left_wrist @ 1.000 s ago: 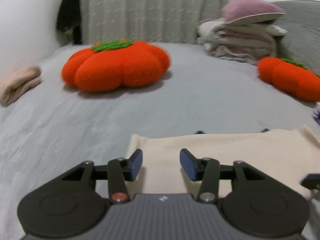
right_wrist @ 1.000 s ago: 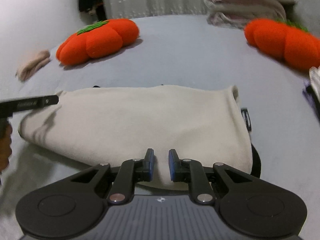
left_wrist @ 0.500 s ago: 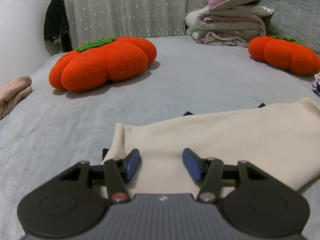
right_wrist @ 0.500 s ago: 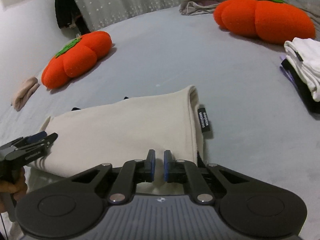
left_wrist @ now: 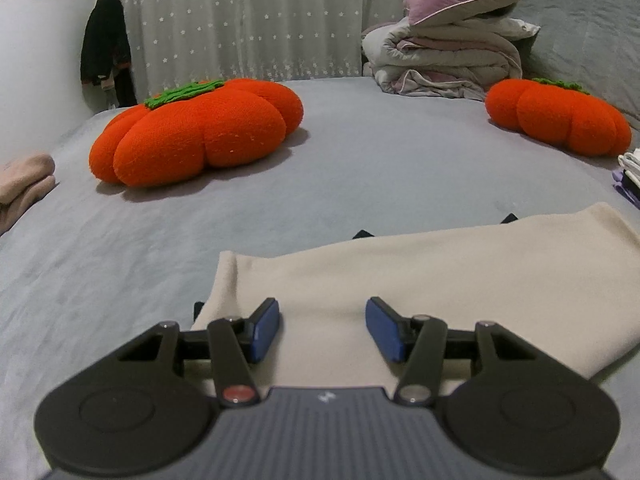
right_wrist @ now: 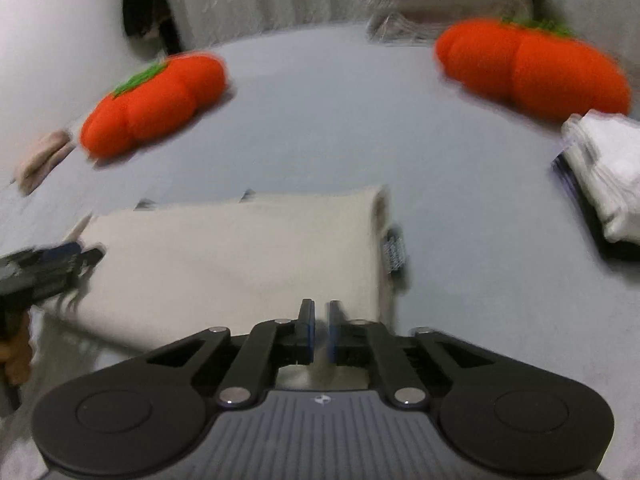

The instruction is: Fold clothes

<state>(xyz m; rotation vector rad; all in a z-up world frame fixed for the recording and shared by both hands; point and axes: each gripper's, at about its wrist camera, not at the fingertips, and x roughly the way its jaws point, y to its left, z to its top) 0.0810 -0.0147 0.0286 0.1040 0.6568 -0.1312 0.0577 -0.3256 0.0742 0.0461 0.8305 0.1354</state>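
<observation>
A cream garment (left_wrist: 420, 280) lies folded flat on the grey bed (left_wrist: 360, 168), with black bits showing under its far edge. My left gripper (left_wrist: 322, 328) hovers open over its near left corner, blue pads wide apart, nothing pinched. In the blurred right wrist view the garment (right_wrist: 240, 256) shows a black label (right_wrist: 394, 252) at its right side. My right gripper (right_wrist: 319, 332) is above the garment's near right edge; its jaws are opening, a narrow gap with pale cloth seen through it. The left gripper (right_wrist: 60, 260) appears at the far left, held by a hand (right_wrist: 14, 352).
Two orange pumpkin cushions (left_wrist: 192, 132) (left_wrist: 560, 120) sit on the bed. Stacked bedding with a purple pillow (left_wrist: 448, 56) is at the back. A pink folded cloth (left_wrist: 24, 184) lies at the left edge, and a pile of white folded clothes (right_wrist: 604, 176) at the right.
My right gripper shifted toward the garment's right edge; its jaws closed almost fully, then parted a little. The left gripper stayed open over the left corner.
</observation>
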